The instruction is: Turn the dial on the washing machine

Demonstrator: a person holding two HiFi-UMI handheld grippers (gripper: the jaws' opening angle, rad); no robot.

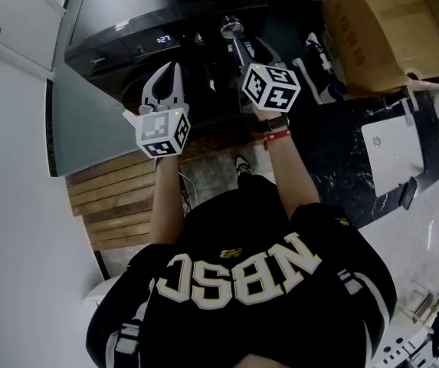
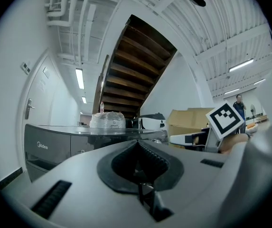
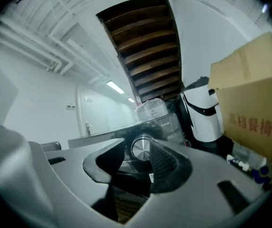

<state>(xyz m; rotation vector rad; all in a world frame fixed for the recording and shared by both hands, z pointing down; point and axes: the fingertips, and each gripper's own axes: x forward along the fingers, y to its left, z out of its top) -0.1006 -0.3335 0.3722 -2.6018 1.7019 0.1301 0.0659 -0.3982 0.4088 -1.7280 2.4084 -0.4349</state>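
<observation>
Silver dial [image 3: 144, 147] dead ahead of right gripper [image 3: 136, 149], between half-parted fingers, seemingly ungripped; left gripper [image 2: 137, 151] farther off, fingers together.

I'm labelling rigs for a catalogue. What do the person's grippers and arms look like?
The left gripper and right gripper have pale plastic shells with dark ribbed pads inside the jaws. Each carries a white cube printed with black square markers. The person wears a black short-sleeved shirt with pale lettering, a black watch and a red band on the right wrist.
</observation>
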